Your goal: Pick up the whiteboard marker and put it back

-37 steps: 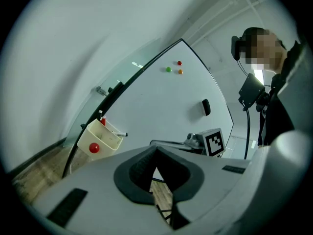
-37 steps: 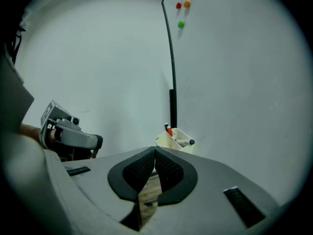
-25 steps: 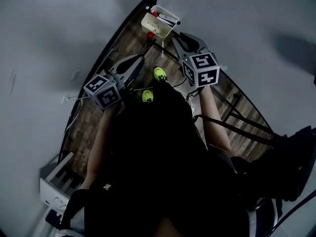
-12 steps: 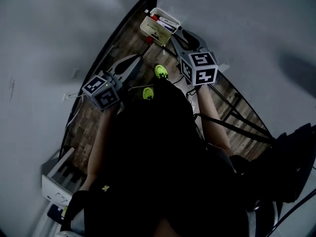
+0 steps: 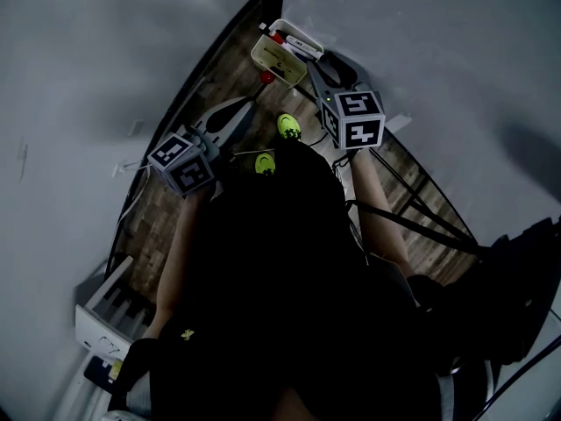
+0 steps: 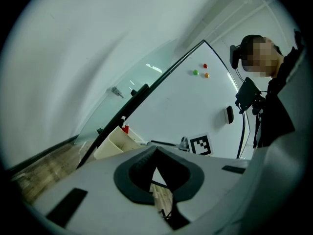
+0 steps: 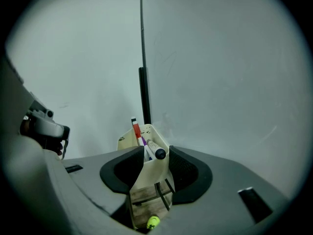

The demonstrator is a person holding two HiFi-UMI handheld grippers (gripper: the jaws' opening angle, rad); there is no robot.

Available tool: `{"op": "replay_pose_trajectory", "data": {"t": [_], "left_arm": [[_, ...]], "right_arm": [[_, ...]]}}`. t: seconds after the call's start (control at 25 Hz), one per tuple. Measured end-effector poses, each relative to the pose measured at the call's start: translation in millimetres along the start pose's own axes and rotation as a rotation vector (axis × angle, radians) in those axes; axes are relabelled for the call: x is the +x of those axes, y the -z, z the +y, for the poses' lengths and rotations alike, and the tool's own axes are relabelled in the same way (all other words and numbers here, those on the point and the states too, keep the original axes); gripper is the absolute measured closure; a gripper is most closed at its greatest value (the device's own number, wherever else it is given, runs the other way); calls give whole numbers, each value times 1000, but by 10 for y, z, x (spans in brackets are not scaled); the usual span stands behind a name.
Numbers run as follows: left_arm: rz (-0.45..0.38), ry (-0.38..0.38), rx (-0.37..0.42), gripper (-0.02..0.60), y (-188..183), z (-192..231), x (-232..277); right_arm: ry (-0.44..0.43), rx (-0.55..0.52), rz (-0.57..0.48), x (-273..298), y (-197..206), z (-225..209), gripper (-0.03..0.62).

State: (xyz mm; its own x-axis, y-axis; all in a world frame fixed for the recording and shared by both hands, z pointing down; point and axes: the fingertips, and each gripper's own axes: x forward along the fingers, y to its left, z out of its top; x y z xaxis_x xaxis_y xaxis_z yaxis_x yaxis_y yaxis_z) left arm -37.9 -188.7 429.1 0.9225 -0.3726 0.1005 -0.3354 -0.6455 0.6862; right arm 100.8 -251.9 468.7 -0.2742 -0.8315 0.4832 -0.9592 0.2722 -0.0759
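Black at its cap and pale along the barrel, the whiteboard marker (image 7: 155, 151) lies slanted in the cream holder (image 7: 149, 174). Its cap end rests over the front rim, beside a red marker (image 7: 136, 130) that stands upright. It seems to be already back in its place, so I judge the putting-back is done or almost done.

The right gripper (image 7: 156, 156) stands just in front of the holder and points a little downward at it. Its jaws have just been opening, and now they are wide apart. The holder and the marker show in the gap between them, but the pads press on nothing, so the marker is not gripped. Such a wide gap fits a release, because the marker can stay behind when the hand goes away.

The holder sits by the black pole (image 7: 143, 94) at the edge of the whiteboard (image 7: 220, 82), probably to keep the markers close to where one writes.

The left gripper (image 6: 156, 151) is held aside, lower and more to the left in the head view. Its jaw tips are together with nothing between them. I think it has no part in this step. Under both is the wooden floor (image 5: 166, 202).
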Motion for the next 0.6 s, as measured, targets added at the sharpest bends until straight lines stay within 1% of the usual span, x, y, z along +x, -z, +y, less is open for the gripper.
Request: {"op": "replay_pose_trajectory", "data": {"t": [0.12,0.24,0.4,0.52,0.6], "left_arm": [[5,-5,-2,568,-11,10,-2],[7,-4,-4,568,-21,7,12],[8,-4,-5,568,-22,21,41],[7,0,-5,568,-27,23,80],[5,4,-3,568,-46,19,109]], "right_arm": [[16,-55,21,37,20,16,450],[9,-47,22,59,10,23,450],[7,-79,24,79,-1,25,461],[-12,-73,34,91,19,27,464],[-19,-87,44,103,14,31,476]]}}
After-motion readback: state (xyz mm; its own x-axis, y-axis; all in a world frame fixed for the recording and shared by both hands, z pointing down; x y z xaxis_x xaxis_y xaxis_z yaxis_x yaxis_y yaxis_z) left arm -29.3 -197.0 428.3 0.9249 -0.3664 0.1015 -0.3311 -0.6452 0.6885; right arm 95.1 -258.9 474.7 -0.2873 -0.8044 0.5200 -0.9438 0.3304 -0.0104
